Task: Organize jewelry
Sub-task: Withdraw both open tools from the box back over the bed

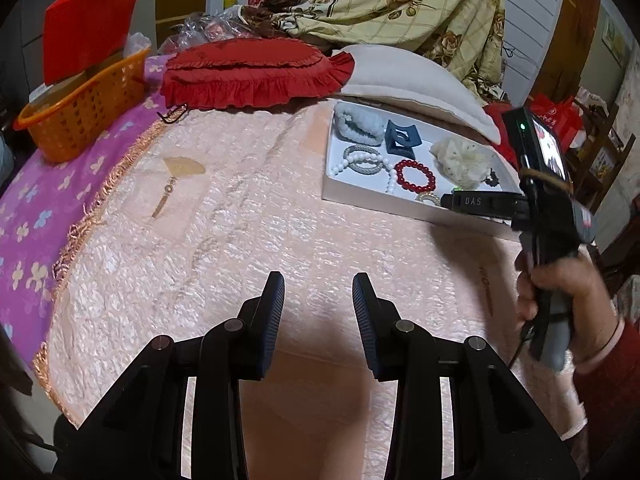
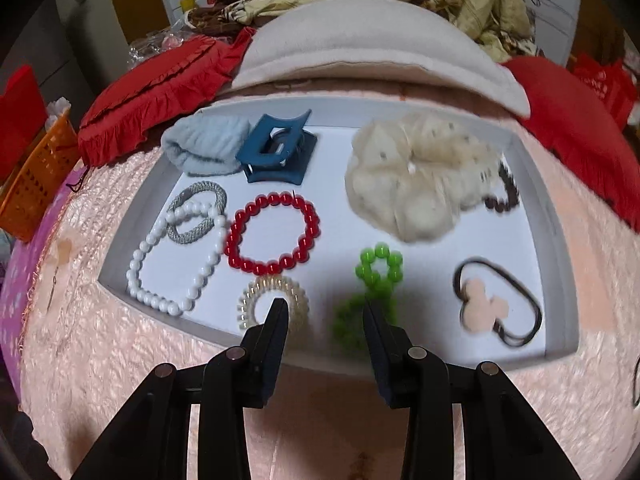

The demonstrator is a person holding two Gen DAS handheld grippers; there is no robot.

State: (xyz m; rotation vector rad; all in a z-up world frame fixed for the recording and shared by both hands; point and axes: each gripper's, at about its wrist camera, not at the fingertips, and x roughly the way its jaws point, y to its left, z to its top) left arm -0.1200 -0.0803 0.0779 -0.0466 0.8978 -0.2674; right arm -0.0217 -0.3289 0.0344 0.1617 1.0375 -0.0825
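Observation:
A white tray [image 2: 532, 216] on the pink bedspread holds a white pearl bracelet [image 2: 172, 268], a red bead bracelet [image 2: 272, 236], a grey ring [image 2: 198, 216], a clear coil tie [image 2: 272, 304], a blue claw clip [image 2: 276, 148], a cream scrunchie [image 2: 416, 176] and a black tie with pink charm [image 2: 496, 304]. A green bead bracelet [image 2: 372, 280] lies blurred in the tray by my right gripper [image 2: 326, 308], which is open just above it. My left gripper [image 1: 318, 284] is open and empty over the bedspread. The tray [image 1: 372, 196] and the right gripper's body [image 1: 480, 202] show in the left wrist view.
A gold fan-shaped hairpin [image 1: 176, 176] lies on the bedspread left of the tray. An orange basket [image 1: 80, 116] stands at the far left. A red frilled cushion [image 1: 256, 72] and a white pillow [image 1: 408, 76] lie behind the tray. A dark tie [image 2: 636, 384] lies at the right edge.

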